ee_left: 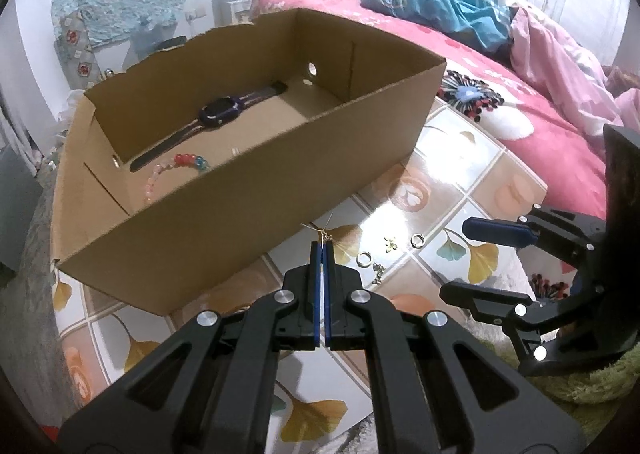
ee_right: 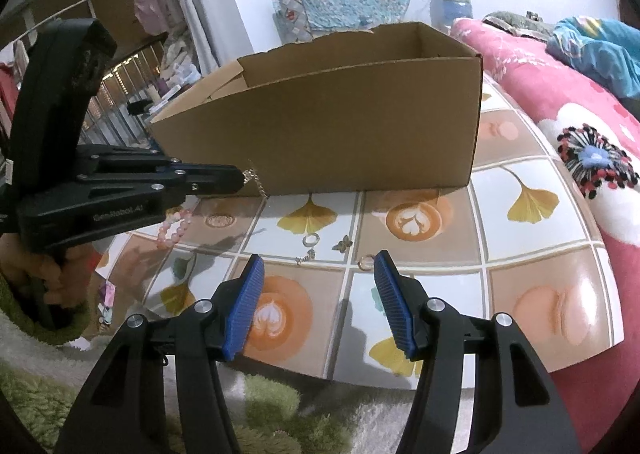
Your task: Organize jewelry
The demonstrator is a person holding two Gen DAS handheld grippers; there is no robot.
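Note:
My left gripper (ee_left: 322, 245) is shut on a thin silver chain (ee_left: 323, 229), which dangles from its tip (ee_right: 256, 182) just in front of the cardboard box (ee_left: 240, 222). Inside the box lie a dark watch (ee_left: 222, 112) and a bead bracelet (ee_left: 192, 164). My right gripper (ee_right: 318, 260) hangs open over the tiled mat with nothing between its fingers. Just past its tips lie two rings (ee_right: 311, 240) (ee_right: 364, 263), a small gold charm (ee_right: 342, 245) and a short chain piece (ee_right: 306, 256). A pink bead bracelet (ee_right: 176, 228) lies on the mat, partly behind the left gripper.
The tiled mat (ee_right: 520, 238) with leaf and coffee prints carries the box. A bed with a pink floral cover (ee_left: 540, 114) and a blue blanket (ee_left: 440, 2) runs along the right. A green shaggy rug (ee_right: 40, 394) lies at the near side. A hand (ee_right: 36, 266) holds the left gripper's handle.

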